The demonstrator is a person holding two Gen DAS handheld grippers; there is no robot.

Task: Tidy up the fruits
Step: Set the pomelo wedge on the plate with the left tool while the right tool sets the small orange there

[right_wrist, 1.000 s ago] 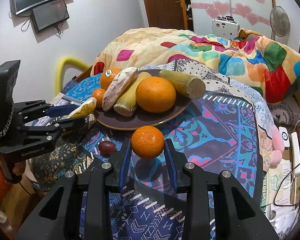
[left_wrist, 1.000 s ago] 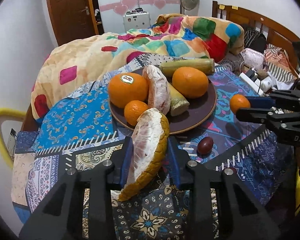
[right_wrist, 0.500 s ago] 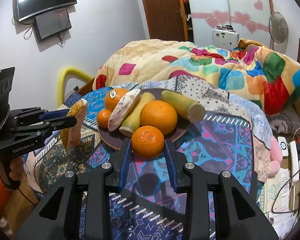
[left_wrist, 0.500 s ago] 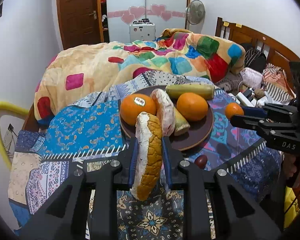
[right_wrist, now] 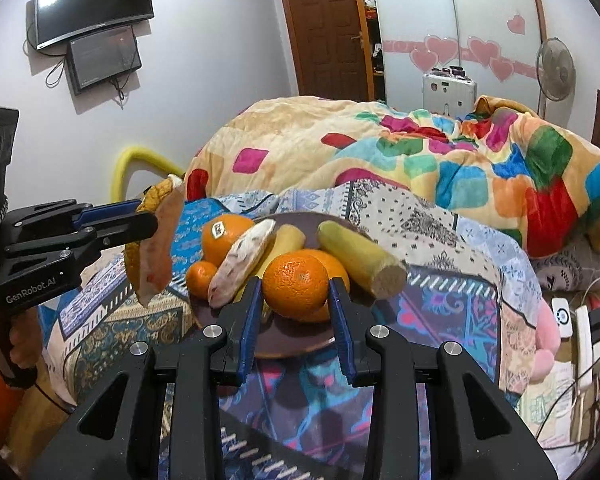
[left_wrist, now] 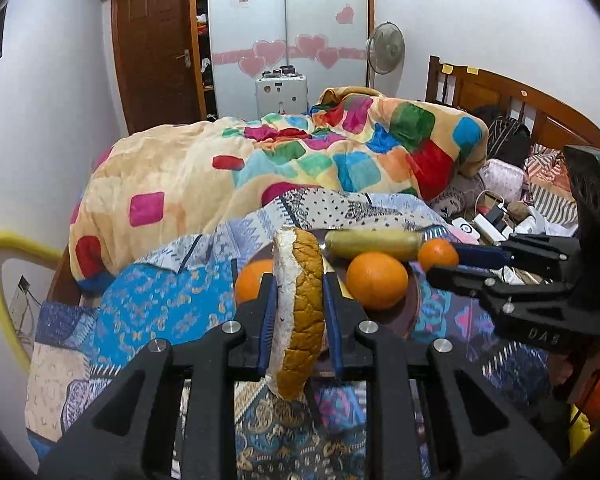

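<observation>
**Both grippers loaded, above the plate**

Left gripper [left_wrist: 296, 312] is clamped on a pomelo wedge [left_wrist: 298, 316], rind to the right, pith to the left, held clear of the patterned cloth [left_wrist: 160, 304]. Right gripper [right_wrist: 294, 312] is clenched on a small orange [right_wrist: 296, 286], in front of the brown plate [right_wrist: 296, 344]. On the plate: two larger oranges, a second wedge [right_wrist: 242, 262], two yellow-green stalks.

Pomelo wedge [left_wrist: 298, 312] (upright) in left claw [left_wrist: 298, 316]
</observation>
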